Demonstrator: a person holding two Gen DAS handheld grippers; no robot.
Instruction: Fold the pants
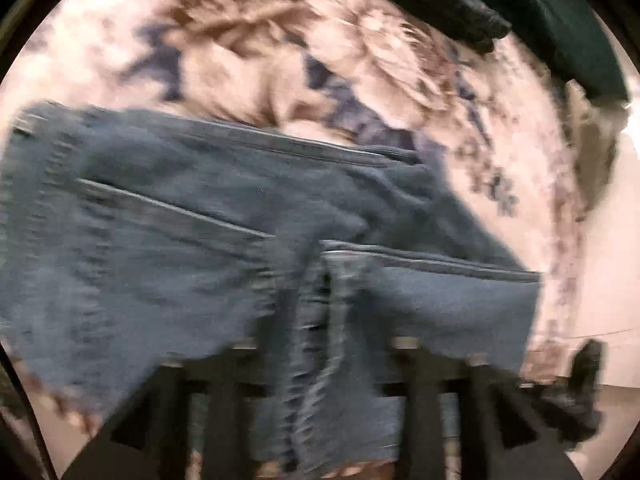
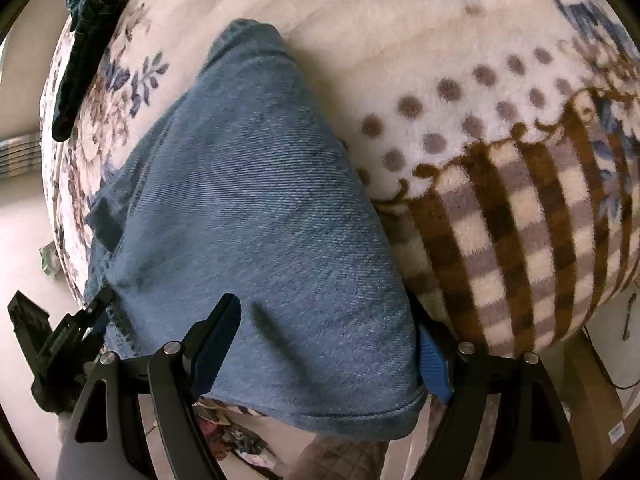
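Blue denim pants point(image 1: 224, 216) lie on a floral blanket point(image 1: 280, 64), blurred by motion in the left wrist view. My left gripper point(image 1: 320, 364) sits at the denim's near edge; the cloth drapes over and between its fingers, which look closed on the pants. In the right wrist view a folded pant leg point(image 2: 260, 208) runs away from me. My right gripper point(image 2: 328, 344) stands wide, its left finger point(image 2: 216, 332) on top of the denim and its blue-padded right finger point(image 2: 434, 364) beside the cloth's edge. The left gripper also shows at the lower left point(image 2: 60, 340).
Dark green garments point(image 1: 520, 8) lie at the blanket's far edge, also in the right wrist view point(image 2: 88, 40). The blanket point(image 2: 500, 184) has dotted and checked patches. Pale floor point(image 2: 24, 248) lies beyond the bed's edge. A cardboard box point(image 2: 600, 412) stands at the lower right.
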